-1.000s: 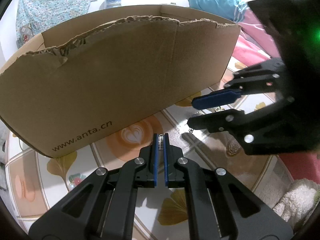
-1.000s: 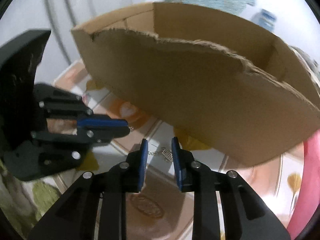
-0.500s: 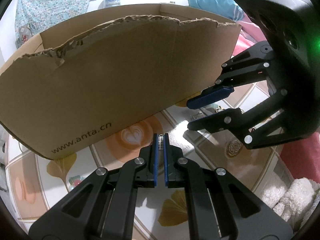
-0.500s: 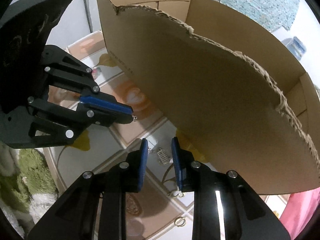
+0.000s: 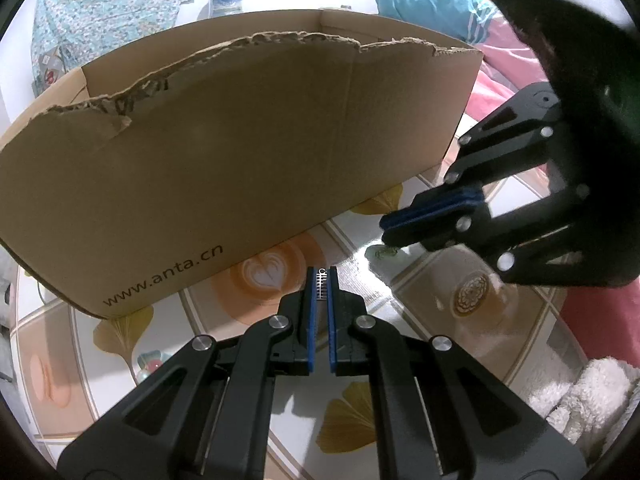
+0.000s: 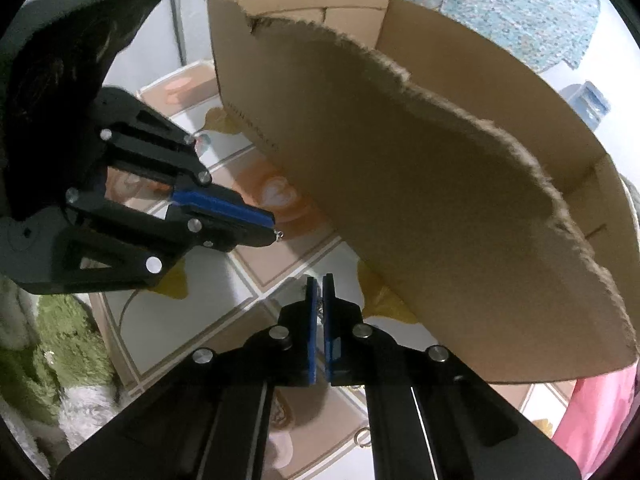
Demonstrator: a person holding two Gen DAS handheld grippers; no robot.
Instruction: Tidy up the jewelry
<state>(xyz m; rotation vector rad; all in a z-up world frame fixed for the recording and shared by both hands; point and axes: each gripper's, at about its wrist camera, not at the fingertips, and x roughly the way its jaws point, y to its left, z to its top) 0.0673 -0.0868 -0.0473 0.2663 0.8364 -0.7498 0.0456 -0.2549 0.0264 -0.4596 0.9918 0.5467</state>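
Low in the middle of my left view, my left gripper (image 5: 320,276) is pinched shut on a tiny silver charm (image 5: 321,279). It looks like a little comb or fish bone, with thin bars across it, and it sticks up between my blue pads (image 5: 308,320). In my right view the same charm pokes out of the left tips as a small silver loop (image 6: 280,234).

My right gripper (image 6: 320,284) is pinched shut too, low in the middle of its own view. A thin silver bit shows in the crack between its pads, so I think it holds another small piece, but that piece is too hidden to name. In my left view those tips sit at the right, just over a small greenish blur on the table (image 5: 380,254).

A big brown cardboard box (image 5: 240,160) with a torn top edge fills the upper half of both views and hides what is behind it. It stands on a table cover (image 5: 420,292) with coffee cups and yellow leaves drawn on it. One small gold ring (image 6: 363,438) lies on the cover at the bottom of my right view. Fluffy green and white cloth (image 6: 52,344) sits at the lower left there.
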